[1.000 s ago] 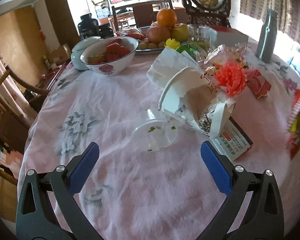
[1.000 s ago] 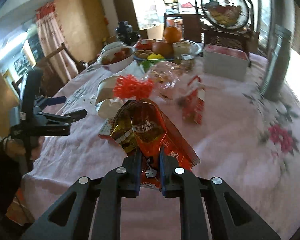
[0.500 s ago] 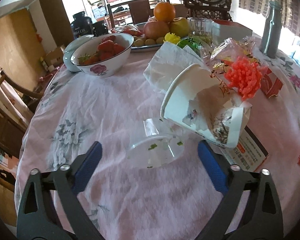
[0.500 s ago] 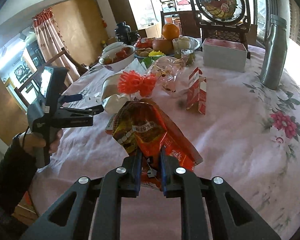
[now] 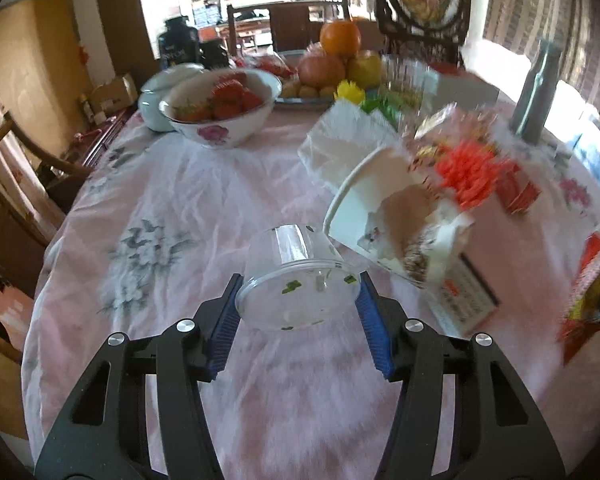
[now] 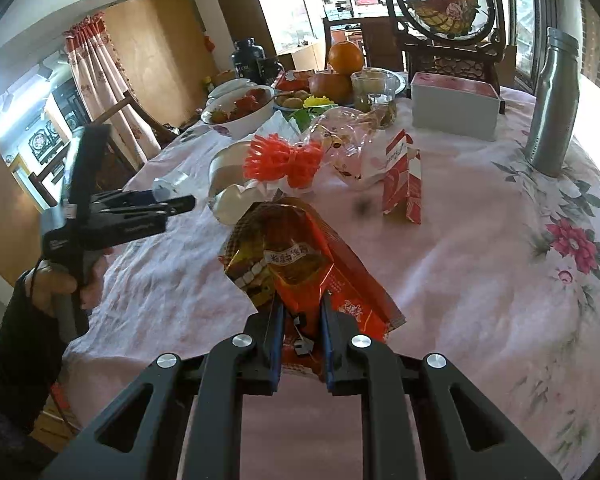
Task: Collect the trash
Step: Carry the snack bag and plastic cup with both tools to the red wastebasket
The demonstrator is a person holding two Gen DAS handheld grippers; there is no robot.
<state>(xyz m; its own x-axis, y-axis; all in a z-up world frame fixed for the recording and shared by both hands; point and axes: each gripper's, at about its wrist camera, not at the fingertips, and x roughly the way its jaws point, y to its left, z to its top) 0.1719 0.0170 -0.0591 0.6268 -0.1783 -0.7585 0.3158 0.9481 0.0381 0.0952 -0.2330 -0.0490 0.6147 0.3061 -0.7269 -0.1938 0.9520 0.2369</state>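
Observation:
A clear plastic cup (image 5: 296, 264) lies on its side on the pink tablecloth (image 5: 160, 208). My left gripper (image 5: 300, 284) is closing on it, both blue pads touching its rim; the right wrist view shows this gripper (image 6: 172, 200) from the side in a person's hand. My right gripper (image 6: 302, 304) is shut on the end of an orange-red snack bag (image 6: 292, 252), which rests on the cloth. Just right of the clear cup lies a torn white paper cup (image 5: 380, 208) holding scraps, next to an orange plastic tassel (image 5: 468, 168) and a crumpled napkin (image 5: 348, 136).
A bowl of strawberries (image 5: 220, 108) and a fruit plate (image 5: 340, 60) stand at the back. A red carton (image 6: 404, 176), white box (image 6: 456, 108) and steel bottle (image 6: 552, 100) stand to the right. A printed leaflet (image 5: 460, 296) lies under the paper cup. Wooden chairs (image 5: 20, 152) ring the table.
My left gripper moved forward around the clear cup and its jaws narrowed from wide apart until they touch the rim. The right gripper stays shut on the snack bag in the same place.

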